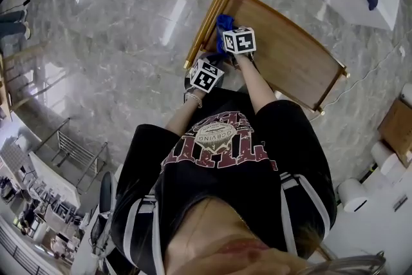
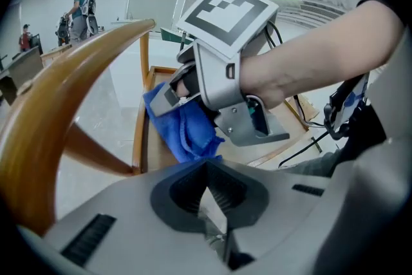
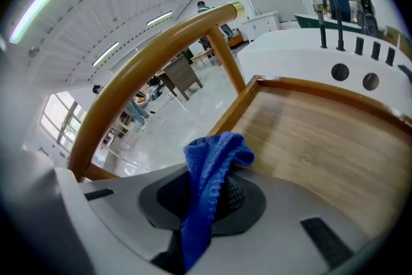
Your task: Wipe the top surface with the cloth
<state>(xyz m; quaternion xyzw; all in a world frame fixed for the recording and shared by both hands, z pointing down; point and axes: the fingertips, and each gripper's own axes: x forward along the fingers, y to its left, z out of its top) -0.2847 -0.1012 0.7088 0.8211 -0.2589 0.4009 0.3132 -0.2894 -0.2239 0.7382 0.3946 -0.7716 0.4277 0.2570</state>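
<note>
Blue knitted cloth [image 3: 215, 158]: pinched in right gripper [image 3: 207, 198] jaws, resting on brown wooden top surface [image 3: 322, 138]. Left gripper [image 2: 209, 199]: clenched, empty.

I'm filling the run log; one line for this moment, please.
right gripper: shut on blue woven cloth | cloth: at brown wooden top surface, near curved wooden rail | left gripper: shut, empty

Bright overhead lighting, floor glare, fisheye edges
</note>
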